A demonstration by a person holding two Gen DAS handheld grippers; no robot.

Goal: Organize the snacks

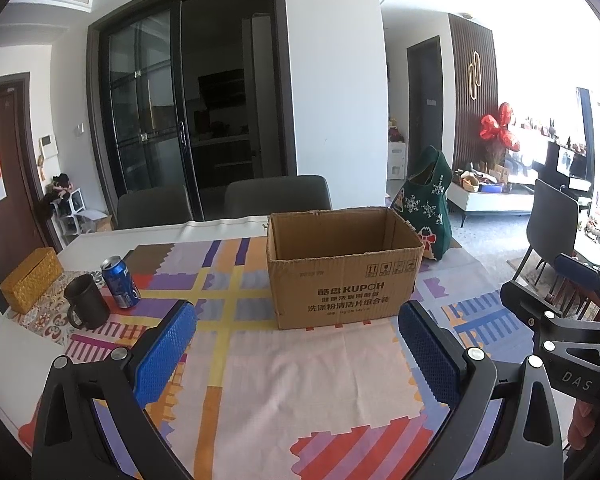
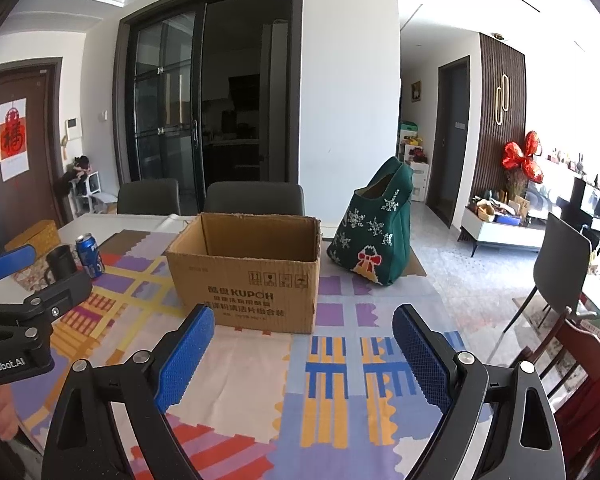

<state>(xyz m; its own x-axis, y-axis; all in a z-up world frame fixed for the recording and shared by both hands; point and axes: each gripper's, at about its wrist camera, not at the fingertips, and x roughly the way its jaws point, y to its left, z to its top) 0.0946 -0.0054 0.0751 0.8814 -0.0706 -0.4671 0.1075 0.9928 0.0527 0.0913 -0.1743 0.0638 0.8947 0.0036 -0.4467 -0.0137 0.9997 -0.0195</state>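
Left claw, right claw wide open, empty; brown cardboard box open-topped.

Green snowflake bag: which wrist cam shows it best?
Right wrist view: the green snowflake bag stands whole and unobstructed, right of the cardboard box. In the left wrist view the bag sits behind the box's corner, lower left part hidden.

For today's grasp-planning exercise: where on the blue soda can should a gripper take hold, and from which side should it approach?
Grip the blue soda can around its mid-body, probably from its right, the cardboard box's side. It stands roughly upright, so its round sides suit opposing pads. The dark mug stands close on its left, while the tablecloth on its right is bare.
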